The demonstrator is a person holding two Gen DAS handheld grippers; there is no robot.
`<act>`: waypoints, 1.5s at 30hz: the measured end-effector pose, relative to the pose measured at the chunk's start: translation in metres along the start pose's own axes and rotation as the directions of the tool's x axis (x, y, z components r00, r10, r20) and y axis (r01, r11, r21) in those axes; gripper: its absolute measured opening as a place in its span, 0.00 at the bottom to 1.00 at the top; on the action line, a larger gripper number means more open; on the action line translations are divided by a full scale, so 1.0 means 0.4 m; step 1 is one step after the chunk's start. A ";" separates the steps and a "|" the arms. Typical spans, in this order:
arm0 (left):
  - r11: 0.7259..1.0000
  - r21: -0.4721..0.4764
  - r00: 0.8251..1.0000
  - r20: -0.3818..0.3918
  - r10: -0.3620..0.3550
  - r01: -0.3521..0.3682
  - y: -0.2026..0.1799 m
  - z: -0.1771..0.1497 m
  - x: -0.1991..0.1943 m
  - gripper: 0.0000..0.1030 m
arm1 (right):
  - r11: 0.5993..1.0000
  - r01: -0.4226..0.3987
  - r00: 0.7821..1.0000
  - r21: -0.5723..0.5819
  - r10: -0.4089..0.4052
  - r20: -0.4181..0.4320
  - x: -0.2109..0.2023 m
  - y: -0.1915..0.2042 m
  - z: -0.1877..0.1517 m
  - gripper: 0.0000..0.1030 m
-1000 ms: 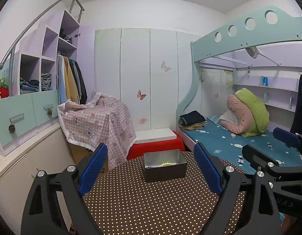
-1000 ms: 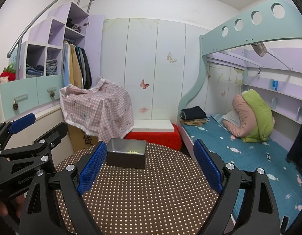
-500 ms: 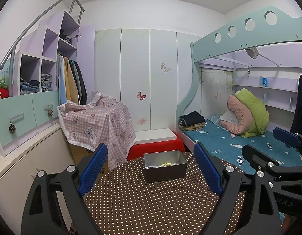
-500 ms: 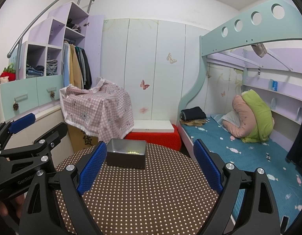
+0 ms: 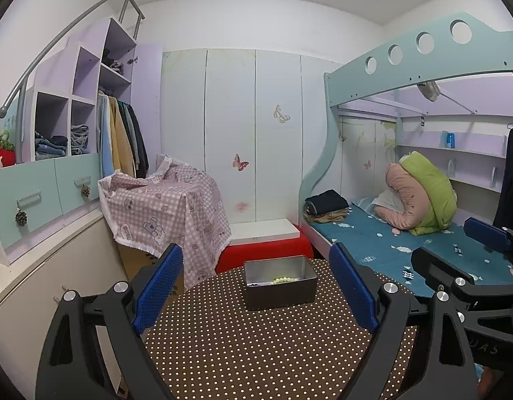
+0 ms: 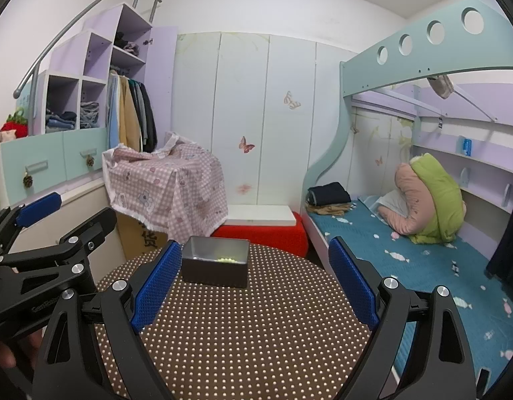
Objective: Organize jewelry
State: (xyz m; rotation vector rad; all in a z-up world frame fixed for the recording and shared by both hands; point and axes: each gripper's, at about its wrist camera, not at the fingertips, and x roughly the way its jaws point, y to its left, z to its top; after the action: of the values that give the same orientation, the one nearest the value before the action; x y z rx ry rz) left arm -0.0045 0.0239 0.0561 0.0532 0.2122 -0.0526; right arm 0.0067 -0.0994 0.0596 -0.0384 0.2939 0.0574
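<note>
Nothing had shifted since the earlier frames; both my claws hung where they had been. A string of pale green beads [image 5: 283, 279] lay inside the metal tin [image 5: 279, 291], against its right wall, with something small and dark at its near left corner. That tin sat at the far edge of the dotted round table [image 5: 263, 350]. My left claw [image 5: 256, 295] and right claw [image 6: 255, 291] were both spread wide and held nothing, well short of the tin. I judged the sorting finished or paused, since no loose jewelry lay on the cloth. Any next move called for reaching forward to the tin.
</note>
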 end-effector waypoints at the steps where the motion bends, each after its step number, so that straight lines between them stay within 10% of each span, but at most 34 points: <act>1: 1.000 0.000 1.000 -0.001 -0.001 0.001 0.000 0.000 -0.001 0.84 | 1.000 -0.001 1.000 -0.001 0.001 0.001 0.000 0.000 0.001 0.84; 45: 1.000 0.000 1.000 -0.004 -0.003 0.003 0.008 -0.002 -0.003 0.84 | 1.000 0.006 1.000 0.002 -0.006 0.000 -0.019 0.003 0.012 0.84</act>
State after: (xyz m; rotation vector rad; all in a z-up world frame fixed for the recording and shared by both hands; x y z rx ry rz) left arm -0.0057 0.0272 0.0559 0.0527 0.2167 -0.0556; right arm 0.0007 -0.0982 0.0663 -0.0375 0.2936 0.0516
